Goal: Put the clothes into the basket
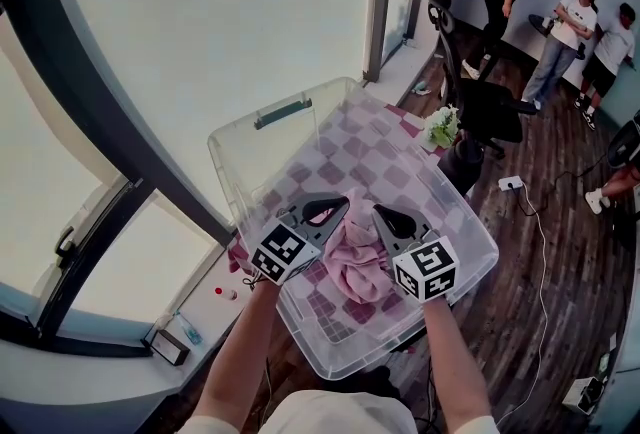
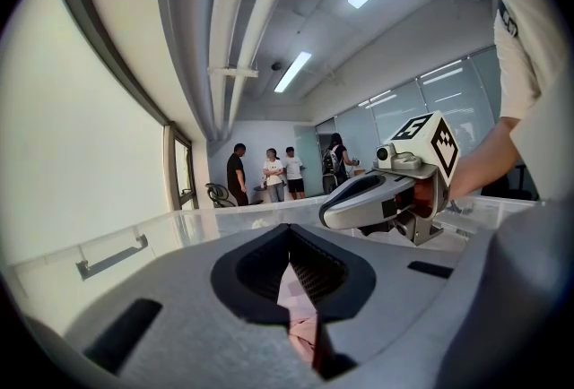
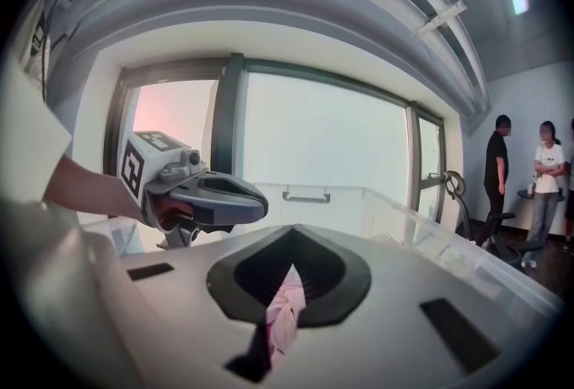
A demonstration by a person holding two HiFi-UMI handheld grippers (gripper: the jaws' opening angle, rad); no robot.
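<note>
Far left: window (image 1: 200,32) and sill (image 1: 190,317) with a few small items on it, too small to identify.

Basket (image 1: 238,167): clear plastic, open-topped, standing on a pink-and-white checked tablecloth (image 1: 408,127) just beside the window. The checks showed through its walls and bottom.

Left gripper (image 1: 335,209): inside the basket's outline, jaws closed down on a fold of the pink cloth (image 1: 352,257). Its own view showed the fabric pinched in the slot between the pads.

Pink cloth: bunched between the two grippers, held at both sides, within the basket toward its near half. Could not tell whether its lower part rested on the bottom.

Right gripper (image 1: 385,217): just beside the left one, tip pointing toward it, jaws fully together on another fold of the same cloth. The pink fabric was visible between them in its own view.

Right of the table: black office chair (image 1: 485,102) on the dark wood floor (image 1: 560,222). Several people (image 1: 565,32) stood well apart at the far wall.
</note>
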